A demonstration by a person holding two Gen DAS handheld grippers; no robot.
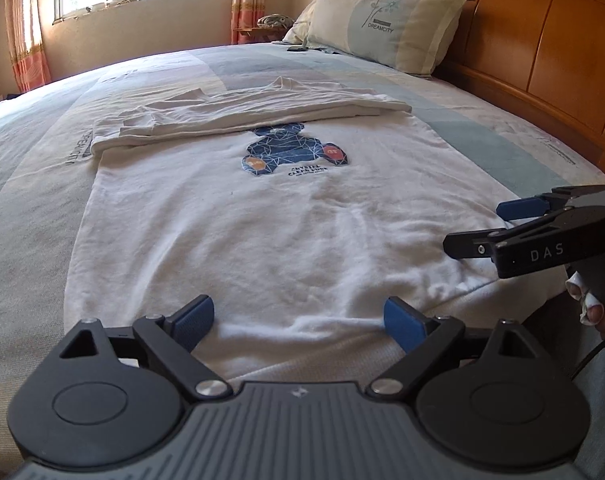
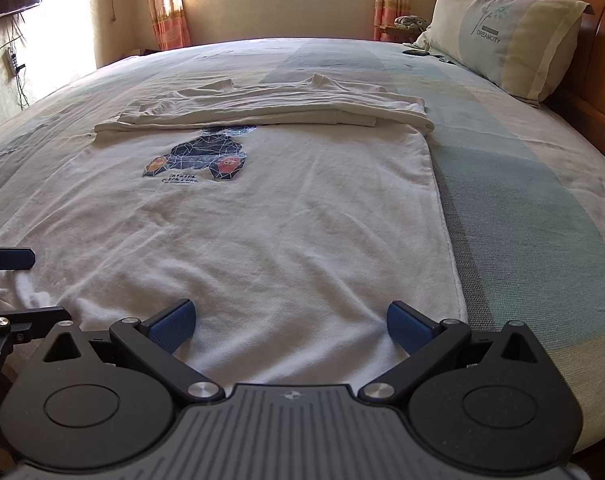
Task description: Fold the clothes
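Sunlit bedroom: a wide bed (image 2: pixel 522 208) with a striped blue-grey cover fills both views, its wooden headboard (image 1: pixel 542 52) and a pillow (image 2: pixel 502 36) at the far right. Spread flat across the cover lies a white T-shirt (image 2: pixel 262 232) with a blue bear print (image 1: pixel 294 152), its top part and sleeves folded over. At the near hem, the left tool (image 1: pixel 298 320) and right tool (image 2: pixel 290 322) both stand released, jaws spread wide over the cloth, grasping nothing.
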